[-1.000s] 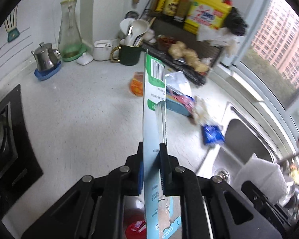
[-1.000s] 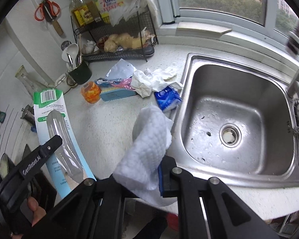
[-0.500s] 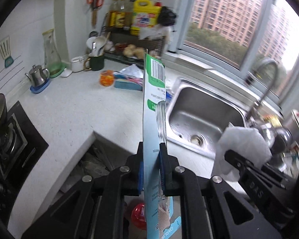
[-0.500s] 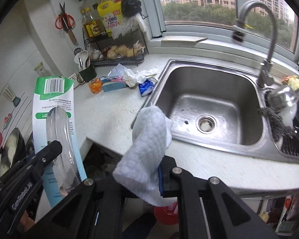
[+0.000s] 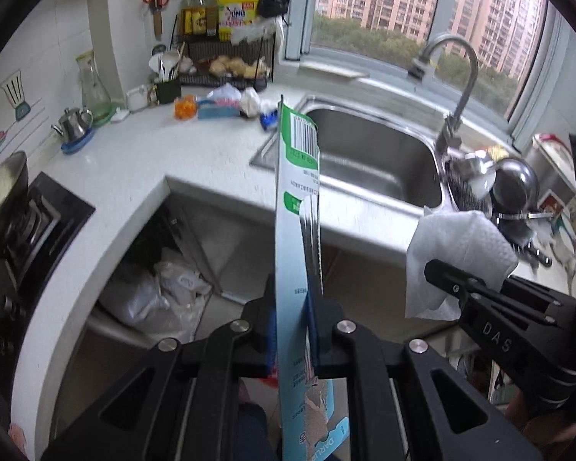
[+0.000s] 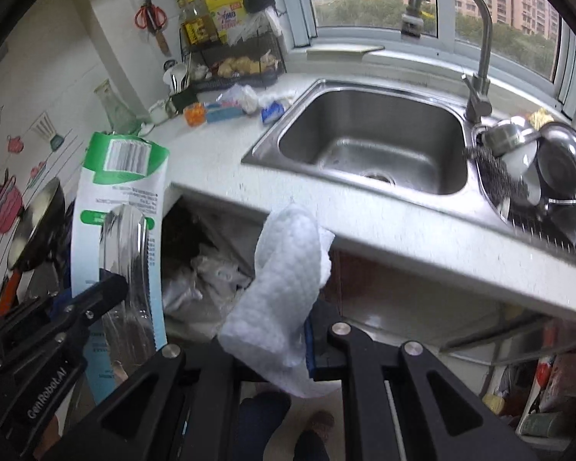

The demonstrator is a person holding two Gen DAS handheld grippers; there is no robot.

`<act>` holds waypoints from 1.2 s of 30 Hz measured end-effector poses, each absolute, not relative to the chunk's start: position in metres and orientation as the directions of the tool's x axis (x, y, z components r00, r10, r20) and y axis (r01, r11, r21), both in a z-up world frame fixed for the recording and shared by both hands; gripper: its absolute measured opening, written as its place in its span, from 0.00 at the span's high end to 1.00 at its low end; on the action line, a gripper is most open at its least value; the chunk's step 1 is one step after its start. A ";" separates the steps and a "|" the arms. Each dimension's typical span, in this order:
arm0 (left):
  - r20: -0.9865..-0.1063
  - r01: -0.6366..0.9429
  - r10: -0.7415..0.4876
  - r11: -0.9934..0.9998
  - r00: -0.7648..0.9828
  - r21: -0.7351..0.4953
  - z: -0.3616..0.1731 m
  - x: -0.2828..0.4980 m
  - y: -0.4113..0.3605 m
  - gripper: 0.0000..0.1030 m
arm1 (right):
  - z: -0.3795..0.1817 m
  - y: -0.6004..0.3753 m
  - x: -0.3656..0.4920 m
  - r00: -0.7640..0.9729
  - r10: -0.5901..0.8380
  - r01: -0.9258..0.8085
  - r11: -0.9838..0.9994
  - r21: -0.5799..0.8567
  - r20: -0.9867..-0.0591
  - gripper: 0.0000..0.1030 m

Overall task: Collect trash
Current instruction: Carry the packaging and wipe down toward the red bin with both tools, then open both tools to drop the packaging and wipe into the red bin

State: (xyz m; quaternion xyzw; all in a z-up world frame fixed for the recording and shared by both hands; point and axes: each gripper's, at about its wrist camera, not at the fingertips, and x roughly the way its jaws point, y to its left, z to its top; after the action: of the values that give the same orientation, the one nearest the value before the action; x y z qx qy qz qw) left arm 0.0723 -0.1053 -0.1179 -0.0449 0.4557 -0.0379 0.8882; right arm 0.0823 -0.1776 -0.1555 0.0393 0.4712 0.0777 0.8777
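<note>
Gripping a tall card package (image 5: 296, 230) by its lower part, the left gripper (image 5: 292, 330) could let it twist or slip free, while the paper towel (image 6: 288, 269) clenched in the right gripper (image 6: 288, 340) hangs loose past the counter (image 6: 422, 230) edge, liable to snag there.

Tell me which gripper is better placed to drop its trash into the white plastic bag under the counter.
Left, probably. The left gripper, clamping the green-and-blue cardboard blister pack, sits nearer the white plastic bag under the counter; the right gripper, holding the white paper towel, is further toward the sink side.
</note>
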 end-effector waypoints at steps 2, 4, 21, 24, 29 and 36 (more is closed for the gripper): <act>-0.819 0.036 -0.109 0.994 0.564 -0.107 -0.126 0.064 -0.108 0.89 | -0.166 -0.181 0.073 0.527 0.183 -0.101 0.983 0.153 -0.830 0.91; -0.829 0.049 -0.108 0.994 0.548 -0.097 -0.134 0.056 -0.111 0.89 | -0.176 -0.183 0.066 0.507 0.187 -0.097 0.982 0.160 -0.841 0.91; -0.933 0.078 -0.133 0.990 0.335 -0.113 -0.277 0.051 -0.089 0.89 | -0.301 -0.163 0.046 0.342 0.183 -0.059 0.983 0.174 -0.922 0.91; -0.942 0.074 -0.153 0.988 0.299 -0.137 -0.322 0.061 -0.088 0.89 | -0.341 -0.163 0.053 0.300 0.191 -0.036 0.981 0.189 -0.934 0.91; -0.949 0.110 -0.152 0.986 0.276 -0.126 -0.408 0.075 -0.094 0.89 | -0.414 -0.170 0.068 0.254 0.190 -0.005 0.981 0.196 -0.948 0.91; -0.970 0.151 -0.180 0.976 0.162 -0.156 -0.535 0.088 -0.104 0.89 | -0.528 -0.173 0.085 0.188 0.178 -0.017 0.984 0.178 -0.966 0.91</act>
State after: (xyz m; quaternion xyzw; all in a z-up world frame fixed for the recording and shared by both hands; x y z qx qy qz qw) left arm 0.0878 -0.1041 -0.5354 -0.0115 0.6380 -0.1086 0.7623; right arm 0.0848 -0.1731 -0.5279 0.0632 0.6339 0.0634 0.7682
